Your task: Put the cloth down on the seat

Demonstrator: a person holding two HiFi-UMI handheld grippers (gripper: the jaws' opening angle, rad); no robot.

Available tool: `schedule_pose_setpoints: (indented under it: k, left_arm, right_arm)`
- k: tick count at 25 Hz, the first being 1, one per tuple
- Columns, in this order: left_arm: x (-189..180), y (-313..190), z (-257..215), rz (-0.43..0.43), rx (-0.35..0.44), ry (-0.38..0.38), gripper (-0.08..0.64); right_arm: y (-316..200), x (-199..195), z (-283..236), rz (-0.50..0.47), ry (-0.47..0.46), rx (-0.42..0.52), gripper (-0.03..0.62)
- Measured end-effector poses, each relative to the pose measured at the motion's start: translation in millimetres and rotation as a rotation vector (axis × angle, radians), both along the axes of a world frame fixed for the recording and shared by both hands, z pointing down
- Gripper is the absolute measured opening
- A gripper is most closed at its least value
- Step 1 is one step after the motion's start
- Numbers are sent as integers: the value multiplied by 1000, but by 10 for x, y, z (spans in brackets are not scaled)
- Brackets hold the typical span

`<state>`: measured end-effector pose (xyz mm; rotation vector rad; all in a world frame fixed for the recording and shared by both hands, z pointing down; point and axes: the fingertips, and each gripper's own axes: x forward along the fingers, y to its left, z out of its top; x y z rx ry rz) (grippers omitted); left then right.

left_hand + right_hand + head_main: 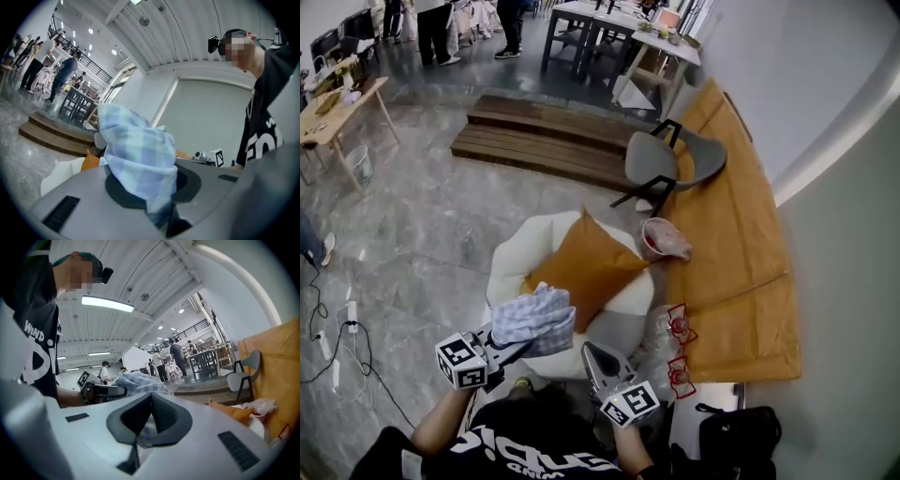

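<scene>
The left gripper (514, 345) clenches its jaws on the checked cloth (136, 154), which stands bunched above the seat (511, 262), near the cushion (586, 267). The right gripper (151, 397) has its jaws together, beside it.

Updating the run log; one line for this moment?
left gripper: shut on checked cloth | right gripper: shut | white seat: cloth not yet down
</scene>
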<state>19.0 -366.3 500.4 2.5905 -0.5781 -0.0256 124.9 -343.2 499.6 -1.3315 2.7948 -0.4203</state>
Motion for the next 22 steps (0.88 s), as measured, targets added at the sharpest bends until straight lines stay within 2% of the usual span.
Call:
schedule_pose_setpoints:
  k: [7, 10, 22]
  left_arm:
    - [106, -234, 238, -2, -56, -54, 77]
    - [151, -369, 439, 5, -68, -48, 77]
    - [316, -613, 1203, 24, -129, -110, 77]
  right_arm:
    - [-199, 117, 259, 24, 7, -30, 18]
    - [-328, 176, 441, 31, 10, -50, 20]
    - [-491, 322, 1067, 46, 8, -106, 20]
